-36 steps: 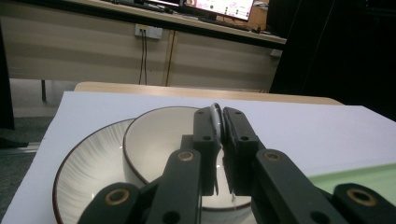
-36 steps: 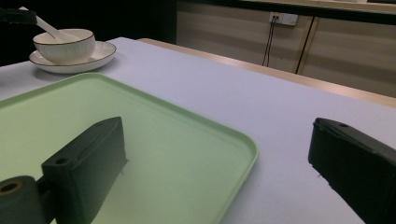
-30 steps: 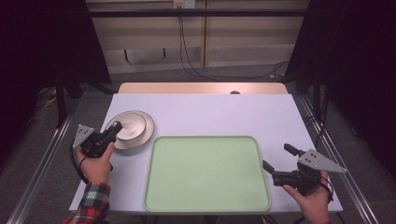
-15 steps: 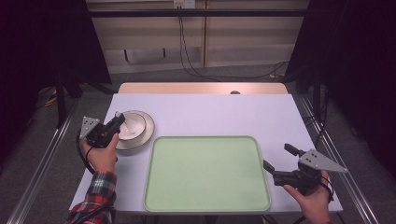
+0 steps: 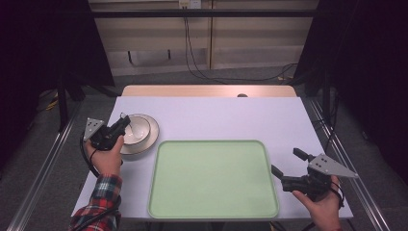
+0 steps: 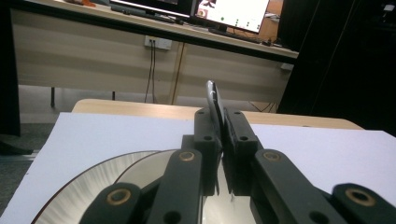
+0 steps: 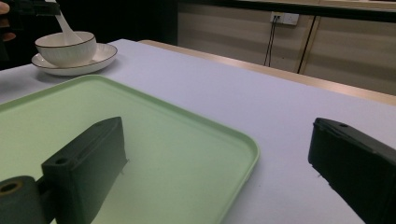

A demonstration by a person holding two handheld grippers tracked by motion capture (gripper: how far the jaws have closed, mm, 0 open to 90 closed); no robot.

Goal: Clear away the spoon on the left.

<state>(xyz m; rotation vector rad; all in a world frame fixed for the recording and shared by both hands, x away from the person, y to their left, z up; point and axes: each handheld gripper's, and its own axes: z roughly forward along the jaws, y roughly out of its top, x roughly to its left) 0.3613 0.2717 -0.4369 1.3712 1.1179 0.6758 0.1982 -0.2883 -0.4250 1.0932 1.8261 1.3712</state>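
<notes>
Spoon (image 6: 212,95): clamped between the left gripper (image 5: 122,126) jaws, over the bowl (image 5: 135,130).
Bowl: seated on the plate (image 5: 150,137), left of the tray (image 5: 211,202).
Right gripper (image 5: 285,168): jaws held apart.

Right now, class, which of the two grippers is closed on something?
The left gripper, over the bowl: its jaws pinch the white spoon handle. The right gripper, beside the green tray, stands open and holds nothing.
</notes>
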